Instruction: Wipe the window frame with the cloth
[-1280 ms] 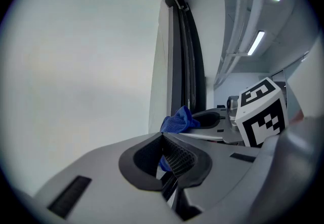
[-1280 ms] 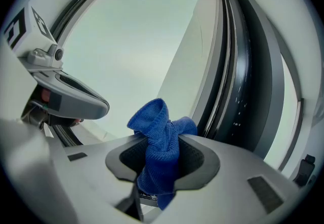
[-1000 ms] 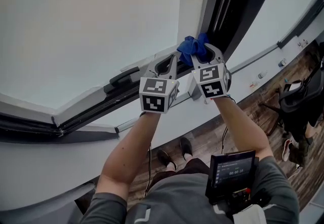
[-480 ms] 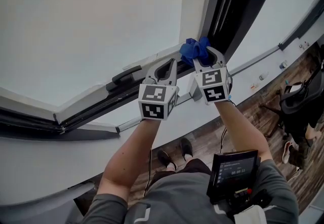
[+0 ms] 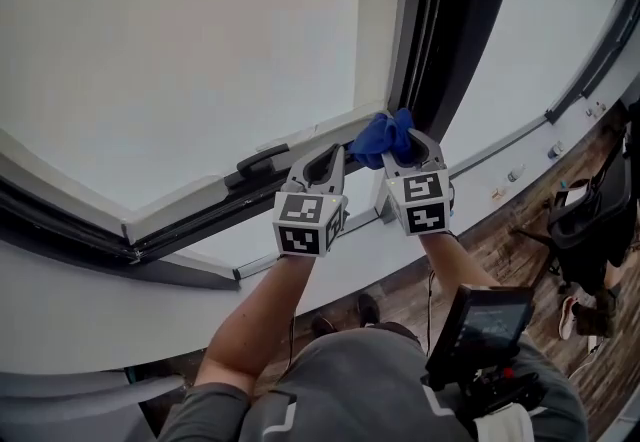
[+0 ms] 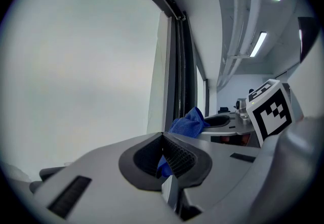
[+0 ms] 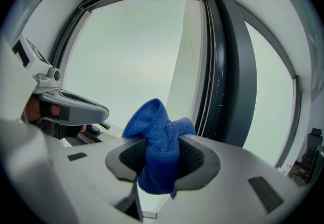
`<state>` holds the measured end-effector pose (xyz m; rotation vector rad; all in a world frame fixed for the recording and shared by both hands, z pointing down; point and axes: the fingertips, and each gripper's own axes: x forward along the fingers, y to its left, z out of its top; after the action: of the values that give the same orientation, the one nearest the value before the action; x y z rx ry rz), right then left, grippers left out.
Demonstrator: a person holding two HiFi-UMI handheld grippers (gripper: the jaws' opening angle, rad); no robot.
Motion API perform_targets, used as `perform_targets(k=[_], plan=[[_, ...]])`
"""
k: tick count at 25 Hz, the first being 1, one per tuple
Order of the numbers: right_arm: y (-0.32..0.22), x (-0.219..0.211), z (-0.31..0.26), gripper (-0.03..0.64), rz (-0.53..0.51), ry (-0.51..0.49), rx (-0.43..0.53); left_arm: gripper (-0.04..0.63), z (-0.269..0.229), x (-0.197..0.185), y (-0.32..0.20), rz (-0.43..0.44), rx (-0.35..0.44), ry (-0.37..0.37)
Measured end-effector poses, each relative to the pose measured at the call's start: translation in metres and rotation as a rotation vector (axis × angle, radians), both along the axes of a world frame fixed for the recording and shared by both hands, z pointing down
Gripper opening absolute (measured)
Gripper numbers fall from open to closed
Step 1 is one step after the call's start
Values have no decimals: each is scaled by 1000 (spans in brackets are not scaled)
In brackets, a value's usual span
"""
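A bunched blue cloth [image 5: 385, 133] is pinched in my right gripper [image 5: 404, 142], which is shut on it. The cloth presses against the foot of the dark upright window frame [image 5: 432, 20], at the sash's lower corner. In the right gripper view the cloth [image 7: 159, 139] bulges out of the jaws just left of the frame [image 7: 218, 66]. My left gripper [image 5: 323, 160] is shut with nothing in it, just left of the right one, over the lower sill. In the left gripper view [image 6: 164, 141] the cloth [image 6: 186, 120] shows beyond its tips.
A dark window handle [image 5: 262, 162] lies on the lower frame rail left of the grippers. White sill [image 5: 200, 260] runs below. Wooden floor, a dark chair [image 5: 585, 210] and a chest-mounted screen [image 5: 488, 325] are to the lower right.
Both grippers have come down along the upright frame with the cloth, from above the corner to the sash's lower corner. Both stay shut.
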<state>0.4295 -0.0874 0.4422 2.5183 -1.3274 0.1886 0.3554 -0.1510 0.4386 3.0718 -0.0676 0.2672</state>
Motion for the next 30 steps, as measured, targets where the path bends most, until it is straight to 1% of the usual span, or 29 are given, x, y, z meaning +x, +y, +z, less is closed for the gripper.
perform_targets(k=[3, 8, 16, 24, 28, 30], plan=[[5, 2, -2, 153, 6, -3, 4, 8, -2, -3, 2, -10, -6, 9], [3, 10, 1, 153, 4, -5, -6, 8, 7, -2, 3, -23, -9, -7], [-19, 34, 30, 153, -16, -46, -25, 8, 30, 15, -16, -42, 40, -61], [-39, 64, 64, 153, -29, -77, -72, 8, 52, 34, -34, -73, 5, -82], [-47, 71, 84, 153, -26, -106, -99, 8, 54, 30, -44, -92, 13, -83], [-53, 71, 90, 153, -31, -119, -100, 8, 50, 22, -56, -128, 9, -71]])
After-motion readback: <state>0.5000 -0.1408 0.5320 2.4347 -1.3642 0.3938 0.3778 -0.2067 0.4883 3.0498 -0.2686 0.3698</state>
